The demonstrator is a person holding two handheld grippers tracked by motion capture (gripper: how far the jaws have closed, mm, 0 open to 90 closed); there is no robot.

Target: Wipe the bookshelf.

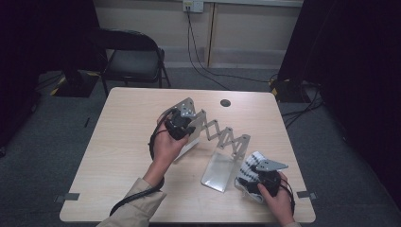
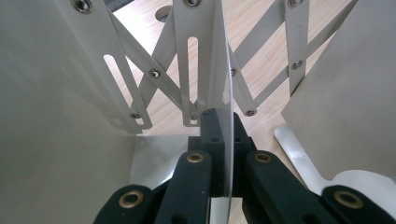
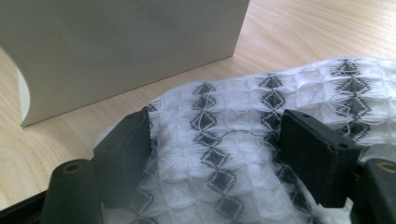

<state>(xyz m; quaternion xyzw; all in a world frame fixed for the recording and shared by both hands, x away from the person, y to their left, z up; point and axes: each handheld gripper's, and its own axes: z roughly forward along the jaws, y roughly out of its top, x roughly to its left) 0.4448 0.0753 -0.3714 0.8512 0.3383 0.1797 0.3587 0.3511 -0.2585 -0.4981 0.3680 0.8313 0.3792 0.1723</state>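
A metal scissor-link rack (image 1: 226, 136) stands stretched across the table (image 1: 123, 142), with flat end plates at both ends. My left gripper (image 1: 183, 126) is at its far-left end. In the left gripper view the left gripper (image 2: 223, 126) is shut on the thin edge of an upright plate (image 2: 225, 79), with the crossed links (image 2: 159, 77) behind. A folded white cloth with black diamonds (image 1: 250, 166) lies at the front right. My right gripper (image 1: 259, 182) is on the cloth. In the right gripper view the right gripper (image 3: 217, 149) has both pads pressed into the sides of the cloth (image 3: 243, 107).
A near end plate (image 3: 126, 42) of the rack stands just beyond the cloth, also seen as the near end plate (image 1: 220, 169). A round cable hole (image 1: 225, 102) is near the table's far edge. A black chair (image 1: 134, 59) and floor cables lie beyond.
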